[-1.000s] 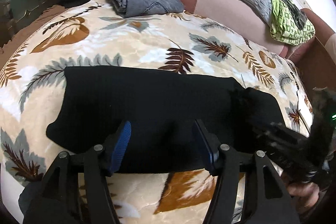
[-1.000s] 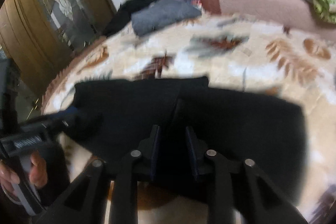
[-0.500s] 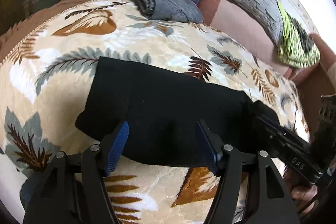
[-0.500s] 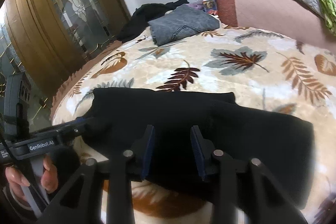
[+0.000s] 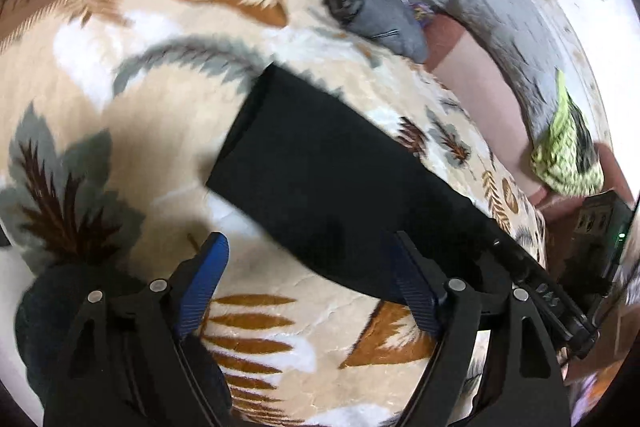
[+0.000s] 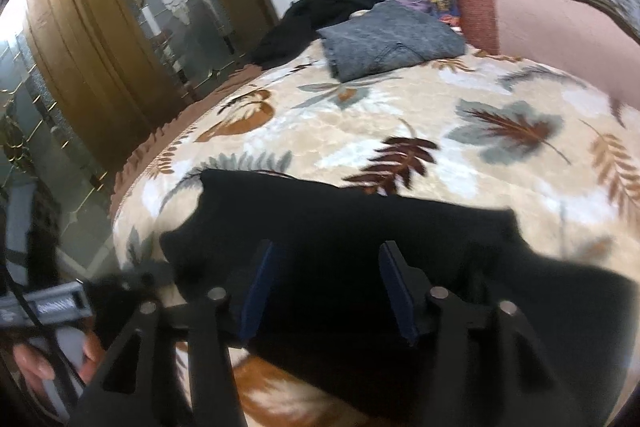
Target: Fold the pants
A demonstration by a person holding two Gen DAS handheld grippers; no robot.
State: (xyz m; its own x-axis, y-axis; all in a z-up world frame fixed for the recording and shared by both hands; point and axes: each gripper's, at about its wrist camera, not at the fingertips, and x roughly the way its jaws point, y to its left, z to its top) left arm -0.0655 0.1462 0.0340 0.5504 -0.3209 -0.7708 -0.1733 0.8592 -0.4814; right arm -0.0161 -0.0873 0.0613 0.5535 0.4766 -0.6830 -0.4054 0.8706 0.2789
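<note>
Left wrist view: left tool (image 5: 308, 269), jaws spread wide and holding nothing, hovers over the leaf-print bed cover (image 5: 120, 115). The folded black pants (image 5: 320, 171) lie flat ahead, their near edge reaching the right-hand finger; motion blur softens the edges. Folded grey garment (image 5: 384, 15) lies beyond. Right wrist view: right tool (image 6: 326, 275), jaws moderately apart, sits directly over the pants (image 6: 360, 227); contact with the cloth cannot be judged, and the pants' near edge is hidden behind the fingers.

Leaf-print bed (image 6: 360, 131) w/ black pants (image 6: 360, 227), grey folded garment (image 6: 392, 39).
</note>
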